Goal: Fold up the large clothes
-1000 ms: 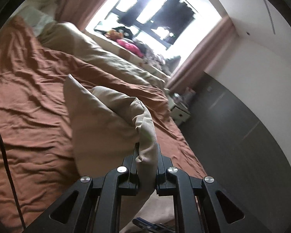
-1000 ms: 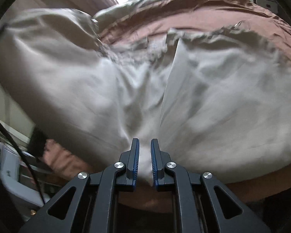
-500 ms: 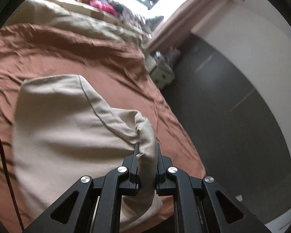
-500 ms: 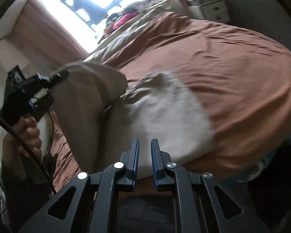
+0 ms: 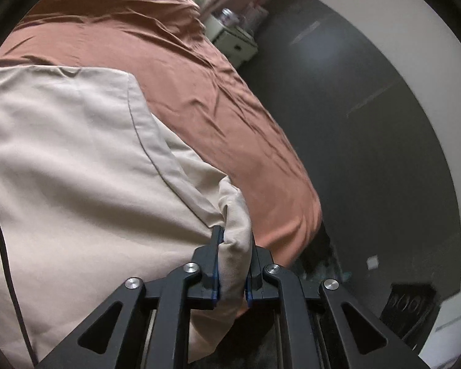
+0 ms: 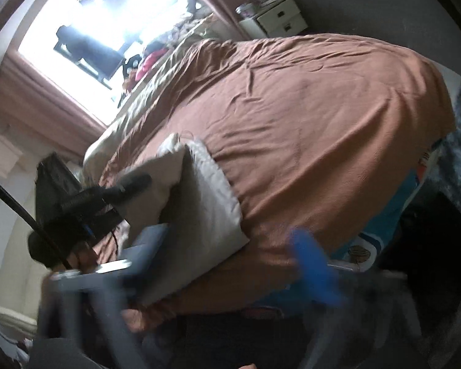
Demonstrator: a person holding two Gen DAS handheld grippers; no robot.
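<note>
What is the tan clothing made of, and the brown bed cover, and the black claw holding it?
The tan garment looks like smooth woven cloth, maybe cotton: matte, with a stitched seam and soft folds. The brown bed cover seems a thin matte fabric, full of fine wrinkles. The left claw looks like hard black plastic with shiny metal screws and blue pads, probably rubbery. The right claw is too blurred to judge.

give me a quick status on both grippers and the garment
Left gripper shut on beige garment, which lies on the brown bedspread. Right gripper blurred, jaws apart, holding nothing. Nothing in the way.
</note>
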